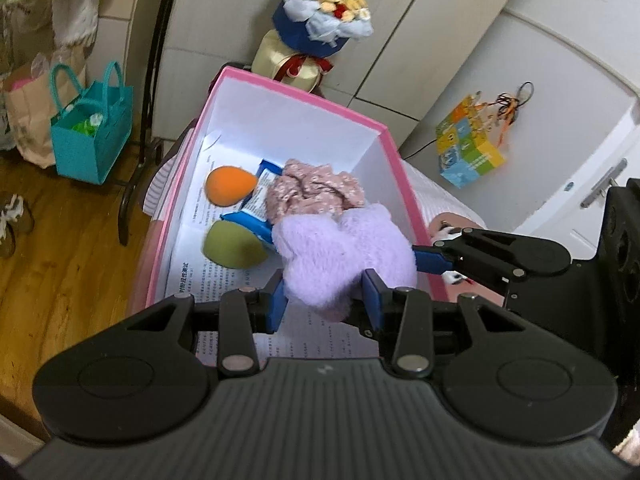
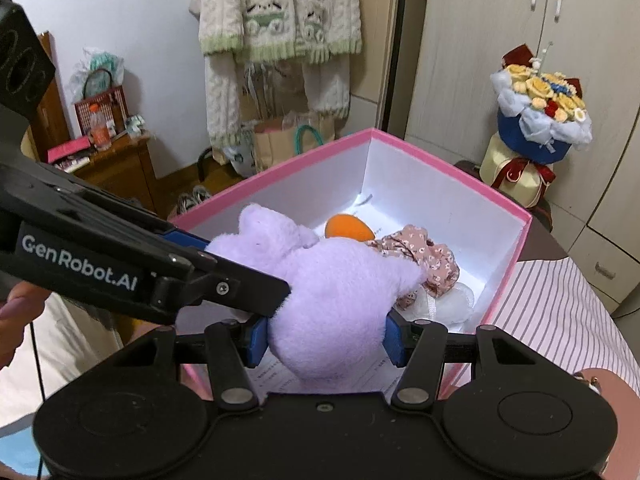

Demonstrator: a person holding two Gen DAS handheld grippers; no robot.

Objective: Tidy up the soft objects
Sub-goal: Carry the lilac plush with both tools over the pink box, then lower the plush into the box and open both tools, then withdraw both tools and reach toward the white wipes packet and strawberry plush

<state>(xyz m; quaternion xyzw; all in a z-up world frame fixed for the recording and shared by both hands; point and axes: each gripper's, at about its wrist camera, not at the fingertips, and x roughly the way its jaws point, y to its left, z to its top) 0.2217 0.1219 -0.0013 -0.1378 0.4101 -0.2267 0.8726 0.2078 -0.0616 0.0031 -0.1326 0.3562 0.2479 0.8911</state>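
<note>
Left gripper (image 1: 325, 300): blue pads pressed into the lower edge of the purple plush toy (image 1: 344, 248), jaws closed on it. Right gripper (image 2: 326, 334): jaws likewise clamped on the plush's round body, one pad on either side. In the left wrist view the right gripper reaches in from the right, blue fingertip touching the plush's flank; in the right wrist view the left gripper comes in from the left with its tip buried in the fur. The plush is held over the near end of the pink box (image 1: 304, 94), at about rim height; whether its underside touches the contents cannot be told. Just beyond it in the box, a pink floral scrunchie (image 1: 312, 192), touching the plush. Left of that, an orange sponge egg (image 1: 229, 190) and a green sponge egg (image 1: 232, 246), with a blue packet (image 1: 256, 200) between and under them, all on printed paper sheets (image 1: 208, 264) lining the box floor. A white fluffy item (image 2: 444, 300) lies by the right wall. Outside the box: a flower bouquet (image 1: 320, 8) behind it, a teal bag (image 1: 92, 136) on the wooden floor to the left, striped fabric (image 2: 560, 312) to the right.
</note>
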